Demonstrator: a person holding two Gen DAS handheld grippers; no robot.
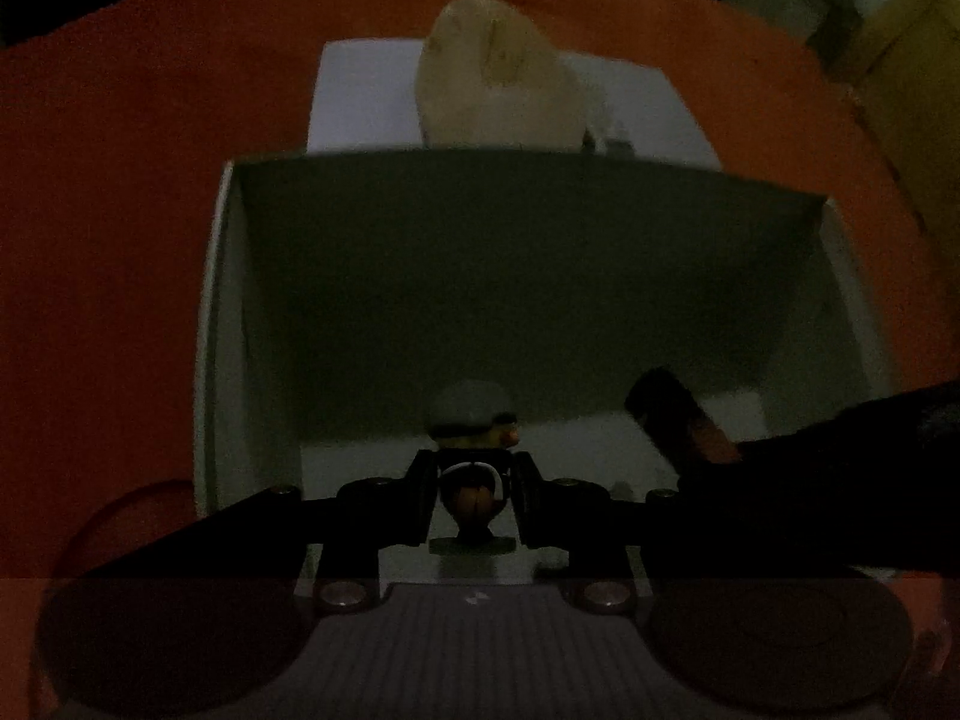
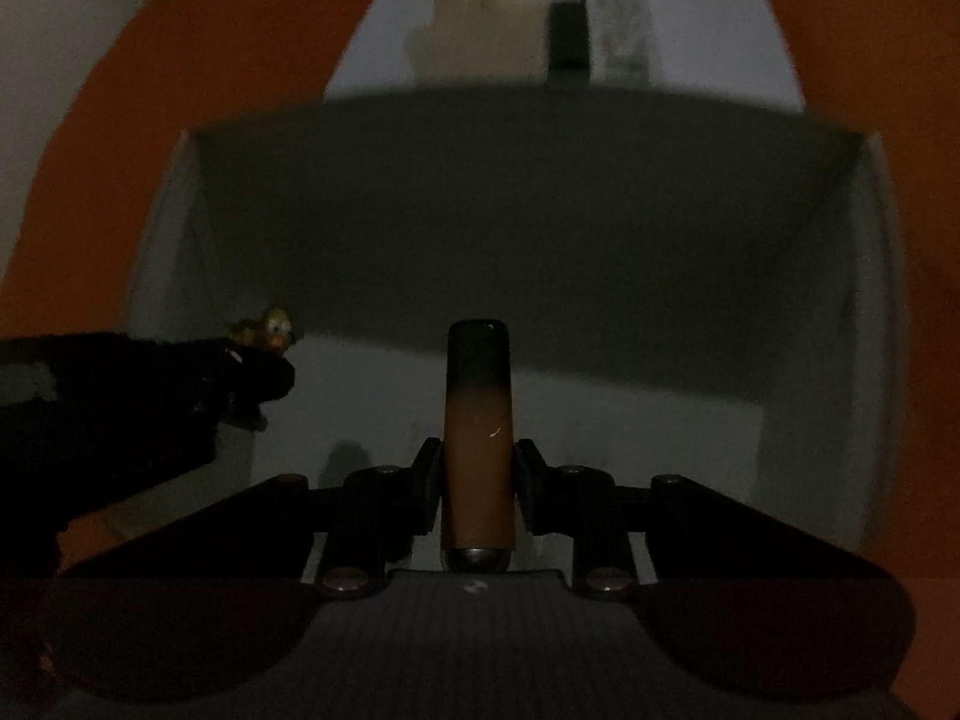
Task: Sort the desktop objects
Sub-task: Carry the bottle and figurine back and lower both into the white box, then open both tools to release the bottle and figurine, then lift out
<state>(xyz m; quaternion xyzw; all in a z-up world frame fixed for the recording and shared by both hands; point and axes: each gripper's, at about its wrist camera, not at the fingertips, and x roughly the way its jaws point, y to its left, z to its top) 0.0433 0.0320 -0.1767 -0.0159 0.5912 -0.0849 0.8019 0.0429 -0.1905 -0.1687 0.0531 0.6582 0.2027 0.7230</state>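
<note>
Dim light falls on an orange table (image 1: 120, 240) carrying a white open box (image 1: 210, 330), with a second white box (image 1: 360, 96) just beyond it holding a cream lump. Over the near box, the left hand-held gripper (image 1: 474, 495) clamps a small toy figurine (image 1: 474, 420) wearing a grey cap. To its right, the right hand-held gripper (image 2: 478, 489) pinches an orange-and-black tube (image 2: 478, 420), upright between its fingers.

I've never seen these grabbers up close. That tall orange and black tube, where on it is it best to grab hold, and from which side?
Grip the tube low on its straight orange section, one finger on each side, coming along its length from the rounded metal end. The sides there are parallel, so flat pads sit flush. The right gripper holds it just this way, over the white box.
</note>
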